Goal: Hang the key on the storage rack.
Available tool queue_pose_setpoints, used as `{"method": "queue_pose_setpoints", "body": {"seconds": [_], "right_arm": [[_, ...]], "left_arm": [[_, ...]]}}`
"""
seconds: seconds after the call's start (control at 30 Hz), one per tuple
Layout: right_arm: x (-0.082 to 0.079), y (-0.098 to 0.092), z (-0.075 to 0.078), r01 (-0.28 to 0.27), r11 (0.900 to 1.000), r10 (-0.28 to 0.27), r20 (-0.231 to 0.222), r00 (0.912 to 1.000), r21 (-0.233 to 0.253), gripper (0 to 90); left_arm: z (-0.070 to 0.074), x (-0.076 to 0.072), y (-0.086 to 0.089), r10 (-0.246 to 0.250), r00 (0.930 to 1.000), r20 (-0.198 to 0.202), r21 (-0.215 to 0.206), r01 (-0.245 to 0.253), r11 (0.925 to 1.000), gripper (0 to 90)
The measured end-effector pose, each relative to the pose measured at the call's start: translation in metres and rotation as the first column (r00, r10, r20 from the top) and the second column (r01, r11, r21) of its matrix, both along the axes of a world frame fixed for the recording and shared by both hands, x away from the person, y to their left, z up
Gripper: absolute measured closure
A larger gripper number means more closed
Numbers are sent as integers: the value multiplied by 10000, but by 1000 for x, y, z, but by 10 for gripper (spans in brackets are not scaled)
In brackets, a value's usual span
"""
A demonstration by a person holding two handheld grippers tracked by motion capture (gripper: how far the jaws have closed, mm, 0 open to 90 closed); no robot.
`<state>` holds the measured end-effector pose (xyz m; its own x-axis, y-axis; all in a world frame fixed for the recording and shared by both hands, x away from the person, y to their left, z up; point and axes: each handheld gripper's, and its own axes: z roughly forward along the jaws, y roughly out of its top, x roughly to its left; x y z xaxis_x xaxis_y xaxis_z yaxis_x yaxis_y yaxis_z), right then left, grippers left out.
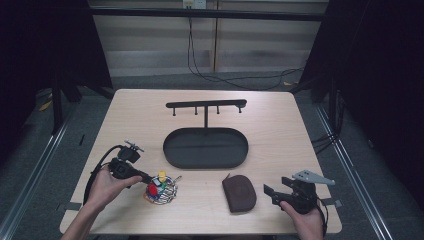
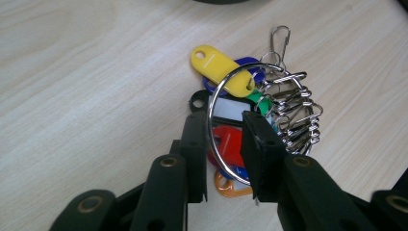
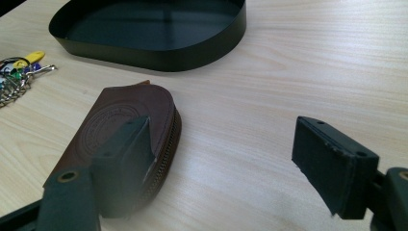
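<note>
A bunch of coloured key tags (image 1: pixel 161 189) on a big metal ring (image 2: pixel 210 108) lies on the table near its front left. My left gripper (image 1: pixel 150 181) reaches it from the left. Its jaws (image 2: pixel 224 122) stand a little apart astride the ring's near arc, one inside and one outside, with a gap still between them. A brown zipped leather pouch (image 1: pixel 239 193) lies front centre. My right gripper (image 1: pixel 276 189) sits just right of it, wide open and holding nothing. In the right gripper view, the pouch (image 3: pixel 120 120) lies behind the left jaw, and the gripper (image 3: pixel 223 130) spans bare table.
A black oval tray (image 1: pixel 172 150) sits mid-table, with a black hook rack (image 1: pixel 206 104) on a post rising from its far side. The tray's wall (image 3: pixel 159 55) lies ahead of the pouch. A yellow tag (image 2: pixel 219 65) and several snap clips (image 2: pixel 293 110) hang on the ring.
</note>
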<state>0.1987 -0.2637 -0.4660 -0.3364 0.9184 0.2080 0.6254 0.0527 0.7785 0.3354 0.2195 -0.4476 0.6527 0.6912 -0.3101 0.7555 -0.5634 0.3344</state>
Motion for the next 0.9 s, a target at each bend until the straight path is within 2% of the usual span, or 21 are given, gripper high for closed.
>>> {"method": "queue_pose_setpoints", "body": {"seconds": [0.07, 0.1, 0.17, 0.2, 0.47, 0.63, 0.7, 0.77, 0.9], "right_arm": [[0, 0, 0, -1, 10000, 1, -12, 10000, -21, 218], [1, 0, -1, -8, 10000, 8, -40, 10000, -34, 218], [1, 0, -1, -26, 10000, 26, -96, 10000, -38, 216], [1, 1, -1, -31, 10000, 31, -94, 10000, -30, 216], [2, 1, -1, -29, 10000, 28, -129, 9999, -27, 210], [2, 1, -2, 11, 10000, -13, -153, 9999, -92, 206], [3, 1, -2, 12, 10000, -14, -230, 9997, -88, 204], [3, 1, -2, -13, 10000, 10, -249, 9997, -96, 201], [3, 1, -3, -3, 9999, -1, -296, 9996, -133, 201]], "left_arm": [[-1, 0, -2, 14, 10000, -28, 94, -14, 10000, 730], [-3, 2, -6, -68, 9997, -221, 312, 75, 9995, 729], [-4, 2, -9, -49, 9997, -220, 596, 62, 9982, 724], [-5, 3, -10, -108, 9995, -303, 576, 126, 9983, 726], [-13, 6, -16, 37, 9993, -385, 1245, 11, 9922, 730], [-12, 7, -21, 19, 9995, -305, 1607, 31, 9870, 675], [-11, 10, -25, -64, 9991, -421, 1860, 142, 9824, 676], [-12, 11, -27, -93, 9988, -487, 1915, 185, 9813, 678], [-13, 15, -26, -156, 9970, -755, 1662, 280, 9857, 686]]}}
